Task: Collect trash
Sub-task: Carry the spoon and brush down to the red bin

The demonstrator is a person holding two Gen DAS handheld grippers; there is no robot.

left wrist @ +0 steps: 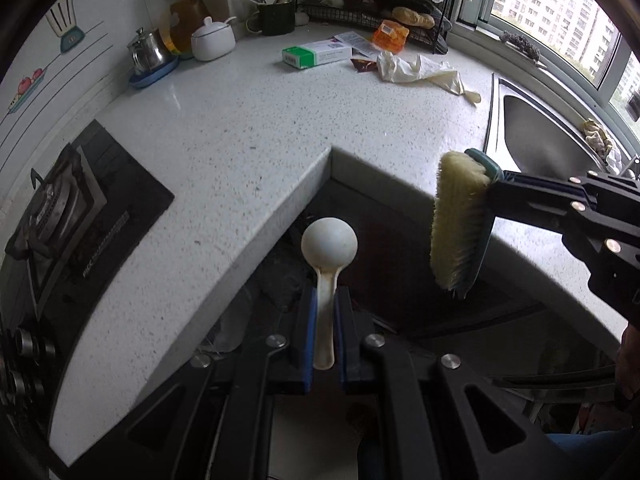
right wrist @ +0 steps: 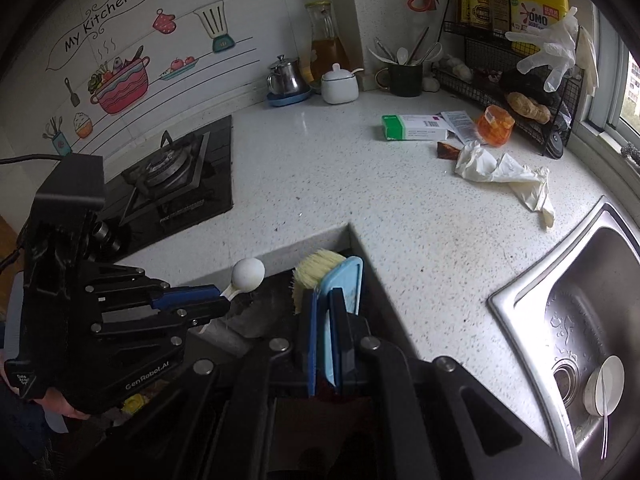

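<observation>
- Off the inner corner of the speckled white stone counter [left wrist: 240, 152], above a dark gap where the contents are too dim to make out, the left gripper [left wrist: 326, 300] is clamping its blue-padded jaws tight on the slim handle of a white plastic spoon [left wrist: 329, 246], round bowl pointing away.
- Beside it, the right gripper [right wrist: 324, 300] is pinching narrow jaws on the flat blue plastic back of a scrub brush [right wrist: 346, 280], its pale yellow bristles [left wrist: 458, 220] fanning out stiff and frayed.
- Toward the counter's far right corner, the trash is lying loose: a crumpled, creamy rubber glove [right wrist: 504, 172] is sprawling limp near the sink's edge, a small brown wrapper [right wrist: 447, 149] is touching it, and a green-and-white cardboard box [right wrist: 414, 128] is sitting flat just beyond, with an orange crinkled packet [right wrist: 495, 120] close by.
- Along the right edge, a brushed steel sink [right wrist: 520, 296] is glistening with droplets; a white bowl [right wrist: 604, 384] inside is sitting partly cut off.
- At the left edge, a black glass gas hob [right wrist: 180, 176] is lying flush, its knobs half hidden behind the left gripper.
</observation>
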